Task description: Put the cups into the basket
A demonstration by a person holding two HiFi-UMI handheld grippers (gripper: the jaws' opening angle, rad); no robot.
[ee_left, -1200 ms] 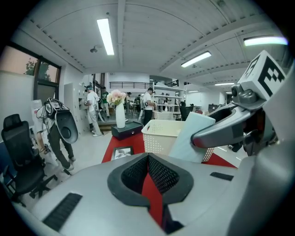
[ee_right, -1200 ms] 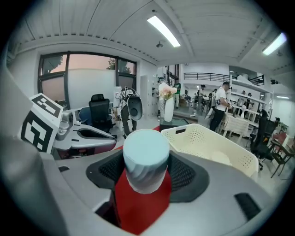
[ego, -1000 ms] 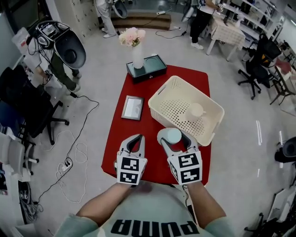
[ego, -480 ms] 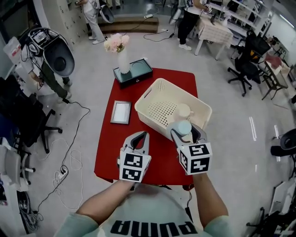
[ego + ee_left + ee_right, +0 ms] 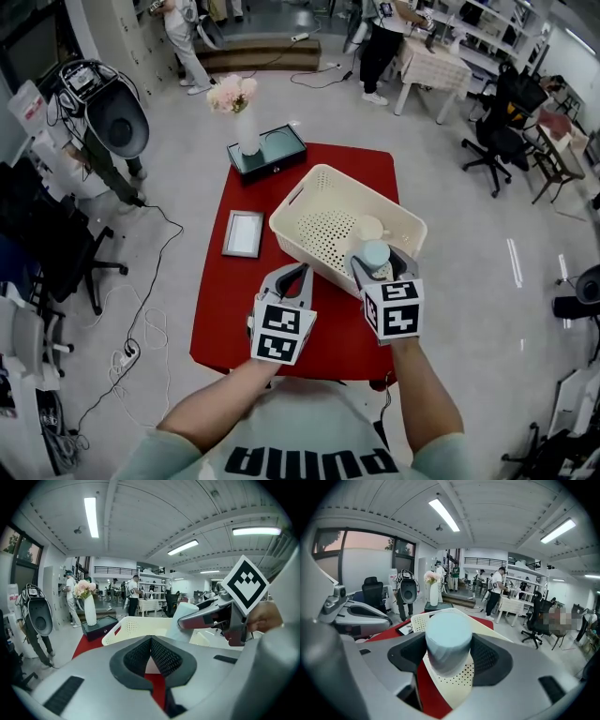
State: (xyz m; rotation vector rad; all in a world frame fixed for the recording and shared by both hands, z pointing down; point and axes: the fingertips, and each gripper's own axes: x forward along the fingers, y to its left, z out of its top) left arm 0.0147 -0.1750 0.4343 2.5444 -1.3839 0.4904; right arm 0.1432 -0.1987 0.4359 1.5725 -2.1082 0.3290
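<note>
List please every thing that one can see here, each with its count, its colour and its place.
Table: 1, red, centre of the floor.
Basket: 1, cream, perforated, on the table's right half.
Cup in basket: 1, cream, on the basket's floor.
Held cup: 1, light blue, over the basket's near edge.
Picture frame: 1, grey, flat on the table, left of the basket.
Box: 1, dark green, at the table's far end.
Vase: 1, white, with pink flowers, at the box.
Office chairs: several, black, around the room.
People: a few, far side.
Left gripper: 1, grey, shut, empty.
Right gripper: 1, grey, shut on the held cup.
</note>
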